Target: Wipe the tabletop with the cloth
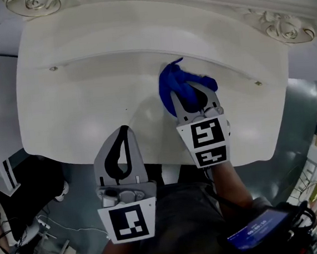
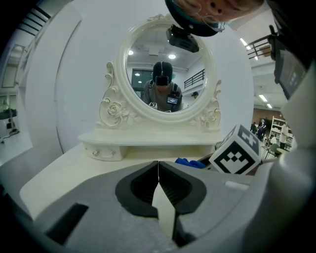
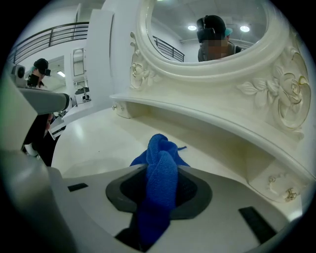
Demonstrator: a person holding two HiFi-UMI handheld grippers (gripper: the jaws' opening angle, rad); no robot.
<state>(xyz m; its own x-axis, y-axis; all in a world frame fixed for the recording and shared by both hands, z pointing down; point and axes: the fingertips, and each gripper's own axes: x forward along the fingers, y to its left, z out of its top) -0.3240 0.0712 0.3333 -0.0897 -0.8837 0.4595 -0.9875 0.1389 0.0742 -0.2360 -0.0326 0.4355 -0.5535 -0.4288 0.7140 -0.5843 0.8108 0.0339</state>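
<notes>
Cloth (image 1: 178, 85): blue, bunched, pinched between the jaws of the right gripper (image 1: 193, 95). A wad sticks out past the tips and rests on the white tabletop (image 1: 83, 103), back right, close under the raised shelf (image 3: 212, 123) below the mirror (image 2: 165, 74). Left gripper (image 1: 126, 133): jaws closed together with nothing in them, over the front edge of the table, well apart from the cloth. Step in hand, as I judge it: a wiping stroke along the rear of the surface. To do it well, tilt the right gripper so the wad meets the paint, not the hard jaw tips. Press lightly and evenly. Run long overlapping lanes across the top, working from the shelf toward the front edge. Hold the clamp firm, since a bunched cloth can drag loose. No dirt shows, so wiped and unwiped areas cannot be told apart; track coverage by lanes. Keep the idle gripper off the lane ahead.
</notes>
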